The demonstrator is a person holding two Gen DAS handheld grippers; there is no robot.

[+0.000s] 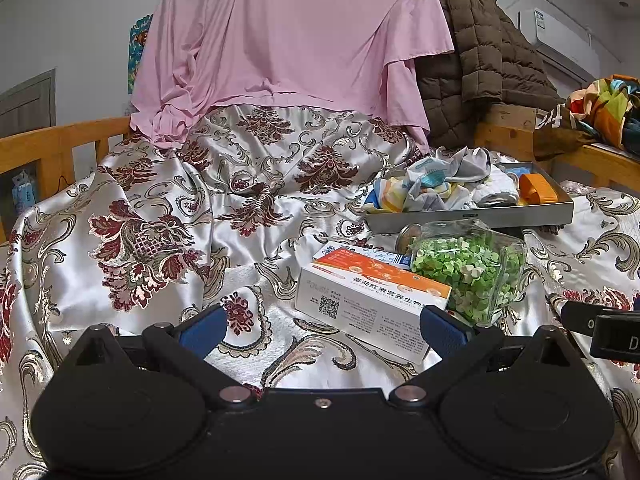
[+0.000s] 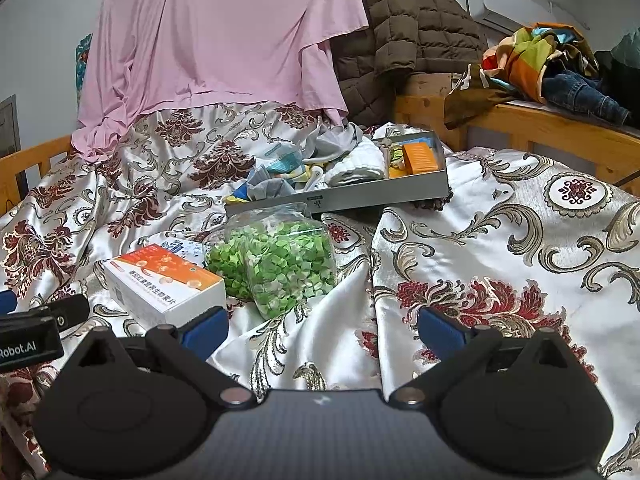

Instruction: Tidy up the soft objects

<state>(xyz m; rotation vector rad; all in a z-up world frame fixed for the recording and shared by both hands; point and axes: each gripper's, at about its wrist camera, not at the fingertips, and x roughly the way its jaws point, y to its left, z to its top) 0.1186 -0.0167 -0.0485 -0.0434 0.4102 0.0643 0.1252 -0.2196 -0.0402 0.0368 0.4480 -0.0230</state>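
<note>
Both wide open and empty: left tool (image 1: 322, 330), right tool (image 2: 322, 330). Soft cloths (image 2: 304, 160) heaped in grey tray (image 2: 360, 194), behind jar (image 2: 276, 260). Light, floppy; best pinched at a bunched fold.

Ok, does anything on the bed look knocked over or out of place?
Yes. The clear jar of green pieces lies on its side beside the orange-and-white box. Cloths also spill over the left end of the grey tray.
</note>
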